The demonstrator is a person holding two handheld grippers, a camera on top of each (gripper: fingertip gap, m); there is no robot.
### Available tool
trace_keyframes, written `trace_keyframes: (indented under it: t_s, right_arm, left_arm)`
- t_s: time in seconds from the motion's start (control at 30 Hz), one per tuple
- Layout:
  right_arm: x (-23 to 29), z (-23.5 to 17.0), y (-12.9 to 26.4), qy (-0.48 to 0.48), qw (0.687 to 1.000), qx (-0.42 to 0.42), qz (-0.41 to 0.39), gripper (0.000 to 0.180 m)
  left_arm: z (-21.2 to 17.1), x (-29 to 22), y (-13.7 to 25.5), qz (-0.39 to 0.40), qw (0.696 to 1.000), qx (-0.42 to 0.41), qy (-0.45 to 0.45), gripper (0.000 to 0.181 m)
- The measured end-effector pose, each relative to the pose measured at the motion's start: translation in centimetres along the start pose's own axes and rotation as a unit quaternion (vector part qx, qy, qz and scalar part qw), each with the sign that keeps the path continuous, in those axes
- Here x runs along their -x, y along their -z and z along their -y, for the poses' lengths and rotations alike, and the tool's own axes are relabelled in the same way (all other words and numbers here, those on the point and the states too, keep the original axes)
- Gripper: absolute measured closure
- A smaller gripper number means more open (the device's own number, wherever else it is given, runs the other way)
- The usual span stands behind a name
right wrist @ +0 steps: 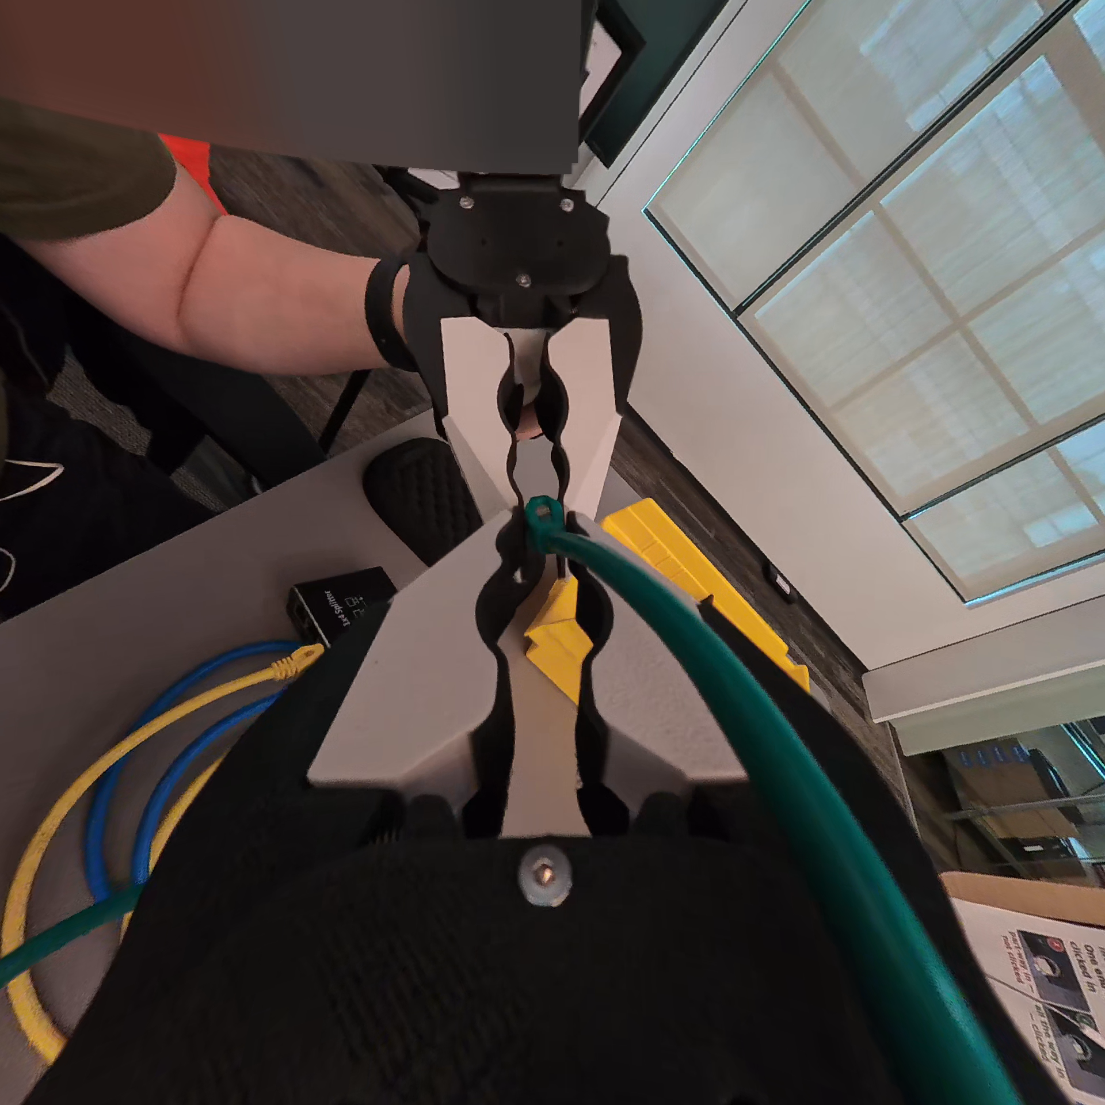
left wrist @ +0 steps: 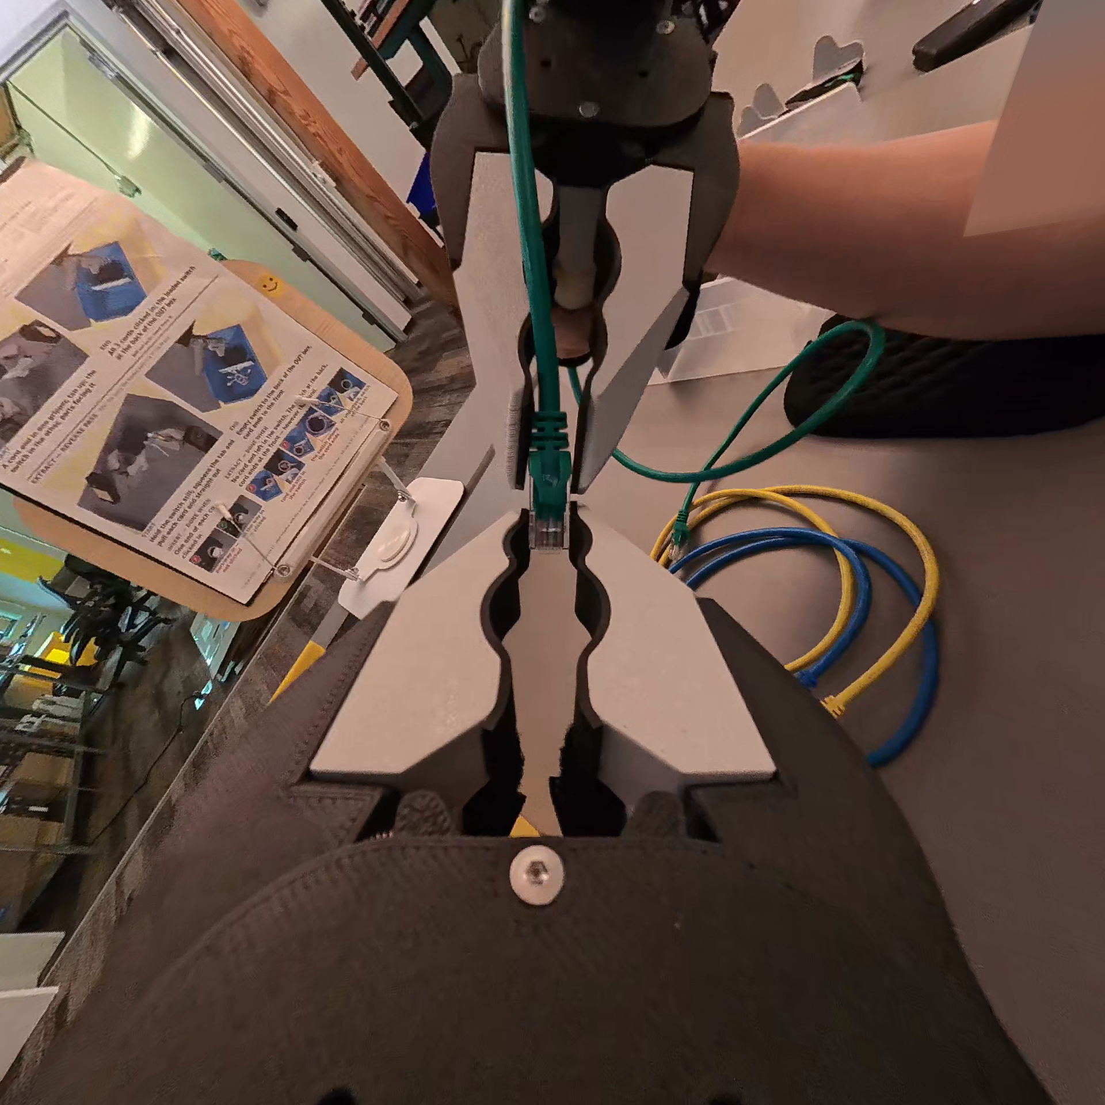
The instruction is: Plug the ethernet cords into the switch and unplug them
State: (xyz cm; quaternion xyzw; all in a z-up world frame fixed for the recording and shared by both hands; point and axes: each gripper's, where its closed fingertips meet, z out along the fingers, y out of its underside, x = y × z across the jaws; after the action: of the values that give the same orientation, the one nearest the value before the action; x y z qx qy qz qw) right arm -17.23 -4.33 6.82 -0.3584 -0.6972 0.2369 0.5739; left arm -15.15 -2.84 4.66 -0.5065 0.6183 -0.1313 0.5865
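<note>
Overhead, the two grippers are meeting tip to tip above the grey table; the right gripper is pinching the green cord at its boot, while the left gripper is closing its fingertips on the clear plug; the yellow cord and blue cord are lying coiled beside the black switch.

Off the grey table edge, tilted: instruction sheet on a wooden board with a yellow smiley sticker. On the table: black textured pad. Beyond: yellow bin, frosted windows.
</note>
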Motion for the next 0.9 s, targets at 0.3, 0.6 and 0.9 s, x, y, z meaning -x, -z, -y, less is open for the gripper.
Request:
trace_keyframes:
  t_s: [0.3,0.6,0.9]
  right_arm:
    - [0.5,-1.2,0.5,0.011,0.998,0.059,0.008,0.167]
    - [0.9,-2.1,0.6,0.006,0.996,0.085,0.02,0.167]
    - [0.4,-1.7,1.2,0.011,0.997,0.069,0.01,0.169]
  left_arm:
    - [-0.6,-0.5,-0.9,-0.016,1.0,0.021,-0.008,0.17]
    - [-1.1,-1.0,-1.3,-0.028,0.999,0.033,-0.002,0.17]
    - [-1.4,-0.7,-1.1,-0.027,0.999,0.038,0.006,0.17]
